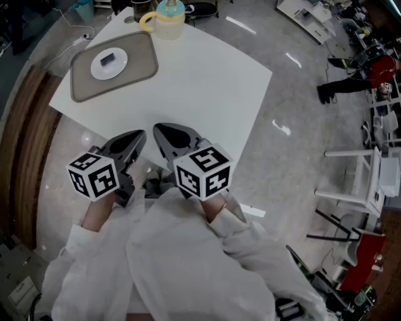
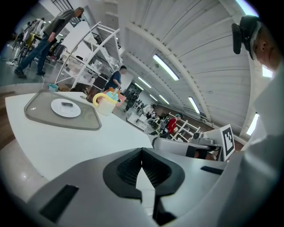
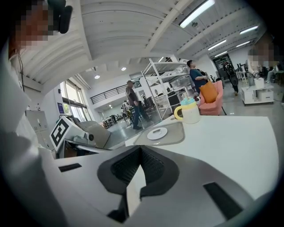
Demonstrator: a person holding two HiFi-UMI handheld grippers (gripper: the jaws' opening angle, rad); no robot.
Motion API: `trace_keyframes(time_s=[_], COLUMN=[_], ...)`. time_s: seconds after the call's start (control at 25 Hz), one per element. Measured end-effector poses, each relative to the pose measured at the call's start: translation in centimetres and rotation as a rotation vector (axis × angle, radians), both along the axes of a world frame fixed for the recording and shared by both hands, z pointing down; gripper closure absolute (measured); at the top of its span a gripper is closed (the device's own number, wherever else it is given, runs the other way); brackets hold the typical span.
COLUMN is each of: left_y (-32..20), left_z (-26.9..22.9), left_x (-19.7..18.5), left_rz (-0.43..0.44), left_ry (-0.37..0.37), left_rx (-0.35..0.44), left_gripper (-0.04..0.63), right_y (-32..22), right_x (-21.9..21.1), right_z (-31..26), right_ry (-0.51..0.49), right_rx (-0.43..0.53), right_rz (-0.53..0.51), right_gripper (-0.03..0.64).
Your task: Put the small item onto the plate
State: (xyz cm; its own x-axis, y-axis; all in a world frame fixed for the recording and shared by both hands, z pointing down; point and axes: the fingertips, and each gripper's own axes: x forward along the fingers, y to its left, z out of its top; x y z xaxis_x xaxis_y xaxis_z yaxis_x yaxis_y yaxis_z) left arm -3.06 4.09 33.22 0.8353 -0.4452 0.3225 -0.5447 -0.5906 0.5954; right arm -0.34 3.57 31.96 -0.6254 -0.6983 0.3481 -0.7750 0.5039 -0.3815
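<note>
A small dark item lies on a white plate that sits on a grey tray at the far left of the white table. Both grippers hover over the table's near edge, close to the person's body and well short of the tray. My left gripper is shut with nothing in it, and so is my right gripper. In the left gripper view the jaws meet, with the plate and item far ahead. The right gripper view shows its closed jaws and the plate.
A yellow mug with a blue lid stands at the table's far edge beside the tray. Grey floor surrounds the table, with white frames to the right. People and shelving stand in the background.
</note>
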Motion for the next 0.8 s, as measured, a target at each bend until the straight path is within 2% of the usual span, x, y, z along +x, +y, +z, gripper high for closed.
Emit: trace_keyframes(time_s=[0.44, 0.8], left_y=[-0.08, -0.27], left_z=[-0.4, 0.27], left_x=[-0.15, -0.65], left_rz=[-0.021, -0.046], left_ry=[-0.007, -0.002], left_rx=[0.006, -0.018], left_gripper=[0.584, 0.584], right_y=[-0.22, -0.28], right_x=[0.06, 0.24], right_z=[-0.25, 0.51], right_ry=[-0.011, -0.02], right_rx=[-0.001, -0.02], right_rz=[-0.011, -0.005], right_gripper=[0.601, 0.601])
